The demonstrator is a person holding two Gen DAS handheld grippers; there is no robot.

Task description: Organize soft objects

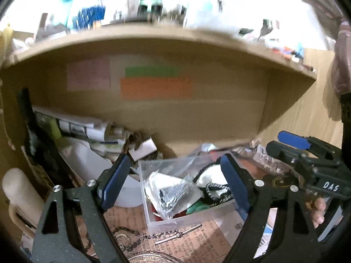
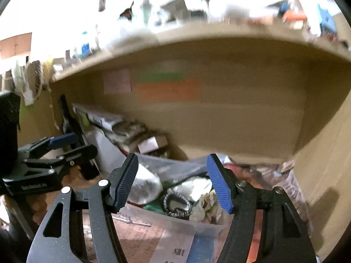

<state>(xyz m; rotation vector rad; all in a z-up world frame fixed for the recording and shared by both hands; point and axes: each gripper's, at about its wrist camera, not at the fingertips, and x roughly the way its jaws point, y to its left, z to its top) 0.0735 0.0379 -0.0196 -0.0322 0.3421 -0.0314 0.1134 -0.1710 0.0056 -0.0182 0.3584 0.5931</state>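
A clear plastic box [image 1: 166, 221] sits on the desk under a wooden shelf and holds soft items: a grey sparkly cloth in a bag [image 1: 175, 195], a white piece with a black-and-white band [image 1: 216, 187], and something green. In the right wrist view the box [image 2: 204, 225] shows a banded ring [image 2: 176, 201], a floral cloth [image 2: 207, 206] and a clear bag [image 2: 144, 186]. My left gripper [image 1: 175, 179] is open and empty above the box. My right gripper [image 2: 173, 179] is open and empty above it too, and shows at the right of the left wrist view [image 1: 294, 144].
A wooden shelf board [image 1: 166, 35] with many bottles overhangs the desk. Its back panel carries orange [image 1: 155, 88], green and pink notes. Papers, a white container [image 1: 94, 166] and small boxes pile up at back left. A printed mat [image 1: 131, 225] covers the desk. A wooden side wall [image 2: 324, 175] stands on the right.
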